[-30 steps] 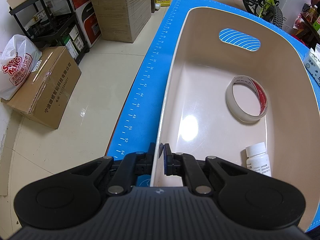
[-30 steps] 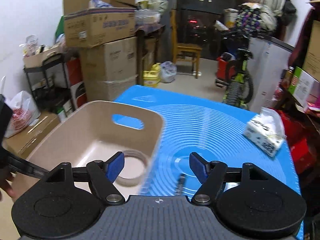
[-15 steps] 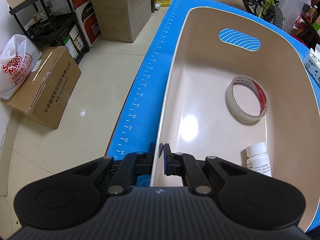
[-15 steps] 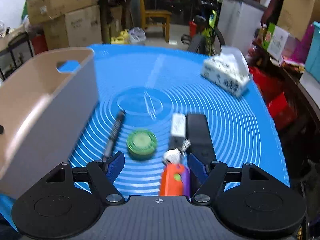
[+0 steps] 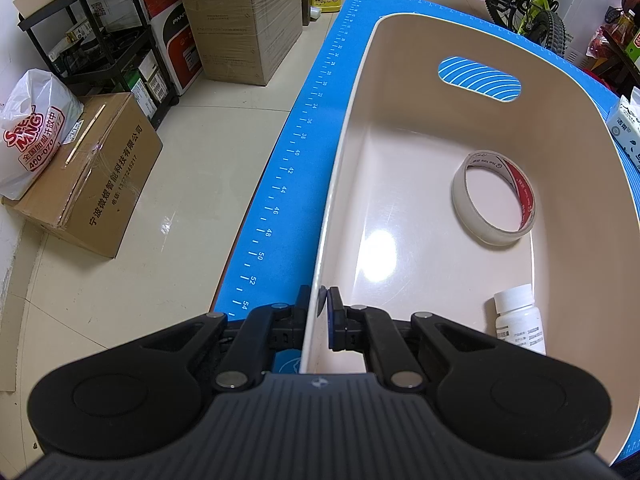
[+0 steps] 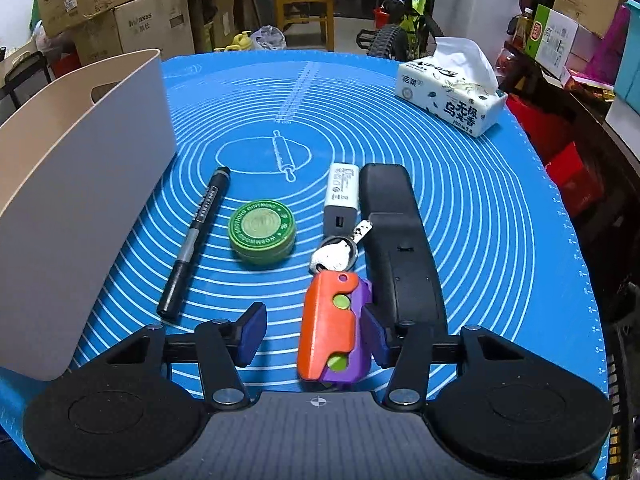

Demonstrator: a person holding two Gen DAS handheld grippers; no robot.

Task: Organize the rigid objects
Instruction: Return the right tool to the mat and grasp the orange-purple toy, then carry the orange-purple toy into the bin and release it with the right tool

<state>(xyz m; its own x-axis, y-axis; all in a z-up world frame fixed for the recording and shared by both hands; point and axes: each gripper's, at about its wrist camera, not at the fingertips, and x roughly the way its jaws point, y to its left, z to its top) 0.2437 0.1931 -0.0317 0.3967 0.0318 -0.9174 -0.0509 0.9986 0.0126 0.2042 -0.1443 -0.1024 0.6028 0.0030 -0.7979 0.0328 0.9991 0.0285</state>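
Up close in the left wrist view, the left gripper [image 5: 319, 312] is clamped on the near rim of the beige bin [image 5: 344, 152], one finger outside the wall and one inside. Inside the bin a tape roll [image 5: 494, 198] lies flat near the right wall, and a white bottle [image 5: 518, 320] lies on its side at the near right corner. The bin stands on the blue mat [image 5: 296, 152].

From the right wrist view, the right gripper [image 6: 316, 334] hangs low over the mat [image 6: 460, 184], its jaws closing around an orange-and-purple toy [image 6: 334, 330]. The right pad is at the toy's purple side; the left pad is apart from it. A key ring [image 6: 336, 252] joins the toy's far end. A marker [image 6: 194, 242], a green tin [image 6: 262, 234], a white charger [image 6: 340, 196] and a black remote [image 6: 400, 240] lie on the mat beyond. The bin [image 6: 80, 184] is left of them, a tissue pack [image 6: 450, 92] far right.
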